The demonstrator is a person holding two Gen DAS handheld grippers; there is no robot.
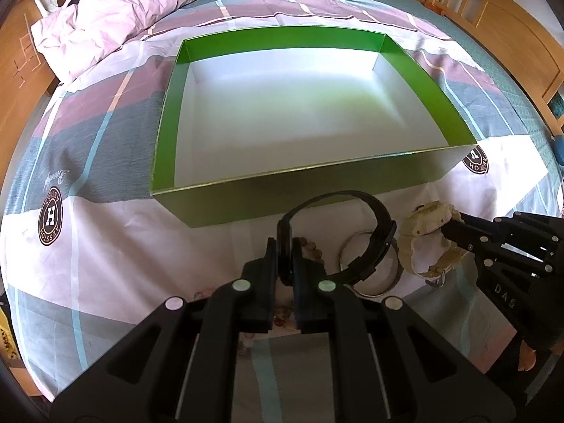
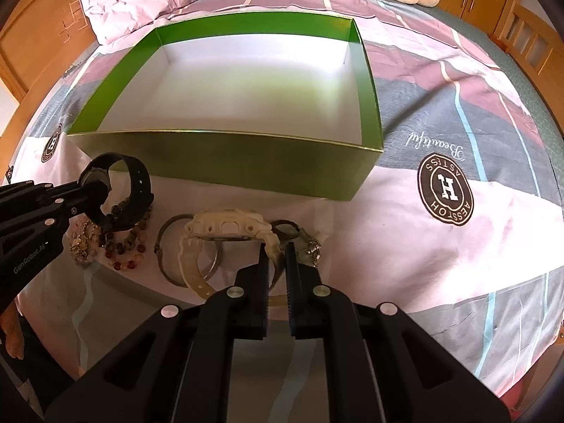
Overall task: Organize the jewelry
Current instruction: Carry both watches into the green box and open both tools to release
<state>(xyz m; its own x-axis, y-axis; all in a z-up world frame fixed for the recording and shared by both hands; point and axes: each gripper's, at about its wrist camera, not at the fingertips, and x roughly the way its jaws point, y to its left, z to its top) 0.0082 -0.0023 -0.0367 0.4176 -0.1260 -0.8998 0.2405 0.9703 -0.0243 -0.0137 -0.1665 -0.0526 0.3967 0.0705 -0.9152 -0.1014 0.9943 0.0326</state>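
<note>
Left hand-held gripper pinches the black watch, right hand-held gripper pinches the cream watch's strap, both near the green box on the bed.

The bedsheet carries a round brown badge with a large "H", just beside the cursive word "Beautiful". The left gripper reads "GenRobot.AI".

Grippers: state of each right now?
Left gripper: shut on the black watch.
Right gripper: shut on the cream watch strap.
</note>
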